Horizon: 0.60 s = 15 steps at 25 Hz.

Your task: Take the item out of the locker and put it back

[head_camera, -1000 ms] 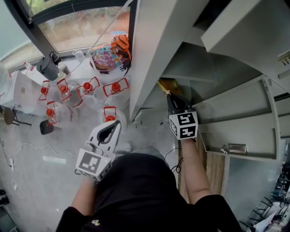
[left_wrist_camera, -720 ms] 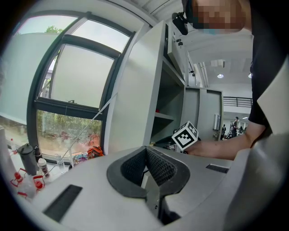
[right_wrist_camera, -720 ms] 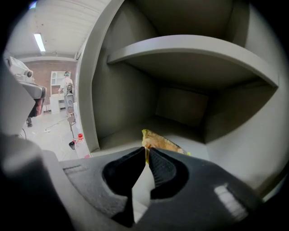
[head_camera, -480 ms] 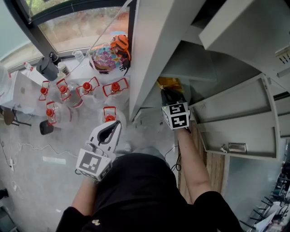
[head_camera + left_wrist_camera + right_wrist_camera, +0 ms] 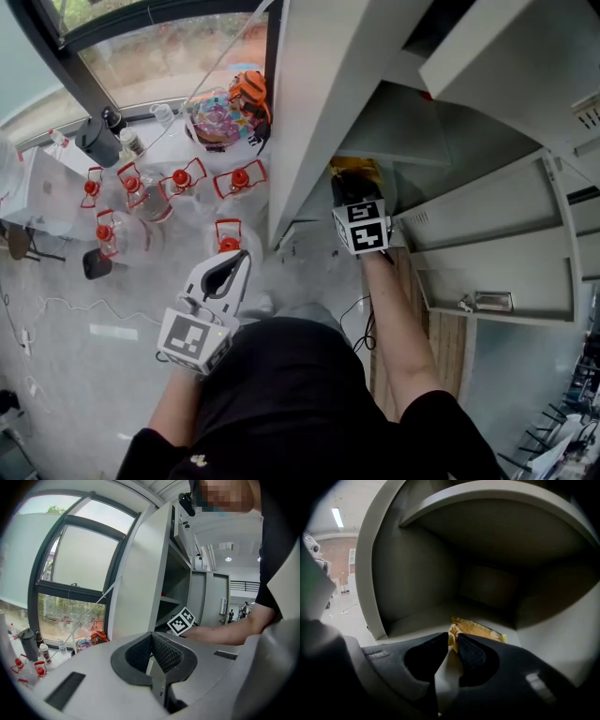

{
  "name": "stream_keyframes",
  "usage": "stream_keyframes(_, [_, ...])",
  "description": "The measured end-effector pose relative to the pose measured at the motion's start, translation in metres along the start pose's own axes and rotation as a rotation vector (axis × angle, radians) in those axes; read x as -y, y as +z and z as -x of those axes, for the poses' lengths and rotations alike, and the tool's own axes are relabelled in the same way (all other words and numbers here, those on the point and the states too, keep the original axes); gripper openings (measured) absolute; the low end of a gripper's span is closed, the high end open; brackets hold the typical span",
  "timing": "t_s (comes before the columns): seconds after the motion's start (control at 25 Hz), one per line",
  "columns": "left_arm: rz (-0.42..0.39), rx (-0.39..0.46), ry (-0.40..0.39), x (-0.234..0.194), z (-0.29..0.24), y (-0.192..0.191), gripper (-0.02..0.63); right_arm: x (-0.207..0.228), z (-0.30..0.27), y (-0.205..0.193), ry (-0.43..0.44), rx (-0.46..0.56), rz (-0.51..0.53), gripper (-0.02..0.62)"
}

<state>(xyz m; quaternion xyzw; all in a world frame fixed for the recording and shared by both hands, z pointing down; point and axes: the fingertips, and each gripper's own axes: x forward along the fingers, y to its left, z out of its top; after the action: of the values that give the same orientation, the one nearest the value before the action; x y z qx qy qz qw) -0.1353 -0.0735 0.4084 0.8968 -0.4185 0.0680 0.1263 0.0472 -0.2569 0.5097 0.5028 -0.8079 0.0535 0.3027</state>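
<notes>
Locker shelf (image 5: pixel 417 616) sits tight between close walls; the yellow packet (image 5: pixel 480 629) rests on it, one end between the jaws of the right hand-held gripper (image 5: pixel 453 641), just opening, released. Left hand-held gripper (image 5: pixel 151 641) hangs clenched, empty, out in open room.

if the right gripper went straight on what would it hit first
Likely the yellow packet on the locker shelf: its near edge sits between the right gripper's jaws, which have just been opening.

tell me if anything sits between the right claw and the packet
Nothing visible does. The right claw has just been opening, with an edge of the packet between its jaws; it lies on the shelf.
</notes>
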Motion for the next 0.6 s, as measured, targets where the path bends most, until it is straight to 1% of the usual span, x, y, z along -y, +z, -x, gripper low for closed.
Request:
stream_keyframes(0.2, [0.012,-0.012,-0.011,-0.001,0.002,0.000,0.012,-0.001,0.002,0.000,-0.014,-0.006,-0.013,0.109])
stream_keyframes(0.28, [-0.008,-0.008,-0.025,-0.002,0.002,-0.002,0.011,-0.001,0.003,-0.002,-0.022,-0.010,-0.018,0.126])
stream_keyframes(0.36, [-0.033,-0.001,-0.040,-0.003,0.001,-0.005,0.012,-0.001,0.006,-0.002,-0.031,-0.007,-0.026,0.134])
stream_keyframes(0.44, [-0.037,-0.002,-0.052,-0.003,0.000,-0.005,0.011,0.000,0.011,0.000,-0.042,0.004,-0.036,0.143])
stream_keyframes(0.52, [-0.031,-0.007,-0.064,-0.001,-0.002,-0.005,0.011,0.001,0.018,0.003,-0.053,0.020,-0.046,0.144])
stream_keyframes(0.6, [-0.006,-0.015,-0.069,0.002,-0.005,-0.002,0.012,0.003,0.026,0.007,-0.062,0.036,-0.058,0.144])
